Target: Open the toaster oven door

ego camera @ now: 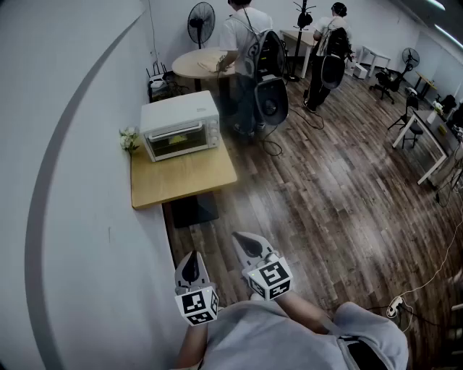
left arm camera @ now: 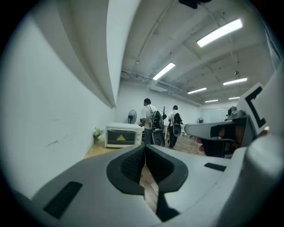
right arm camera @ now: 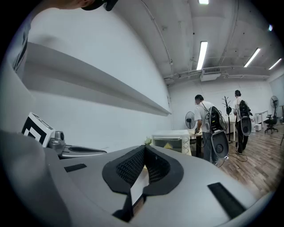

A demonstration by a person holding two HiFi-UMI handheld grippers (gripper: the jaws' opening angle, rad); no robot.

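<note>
The white toaster oven [ego camera: 180,124] stands on a small wooden table [ego camera: 184,179] against the left wall, its glass door closed and something yellow showing behind the glass. It appears small and distant in the left gripper view [left arm camera: 120,136] and the right gripper view [right arm camera: 171,143]. Both grippers hang low near my body, well short of the table. My left gripper [ego camera: 192,266] is shut with nothing between its pads [left arm camera: 133,165]. My right gripper [ego camera: 251,246] is also shut and empty, its pads [right arm camera: 131,167] meeting at the tip.
A small bunch of white flowers [ego camera: 129,139] sits left of the oven. Behind it are a round table [ego camera: 199,63], a standing fan [ego camera: 201,19] and two people with backpacks [ego camera: 257,50]. Desks and chairs [ego camera: 423,137] line the right; a cable [ego camera: 405,296] lies on the wood floor.
</note>
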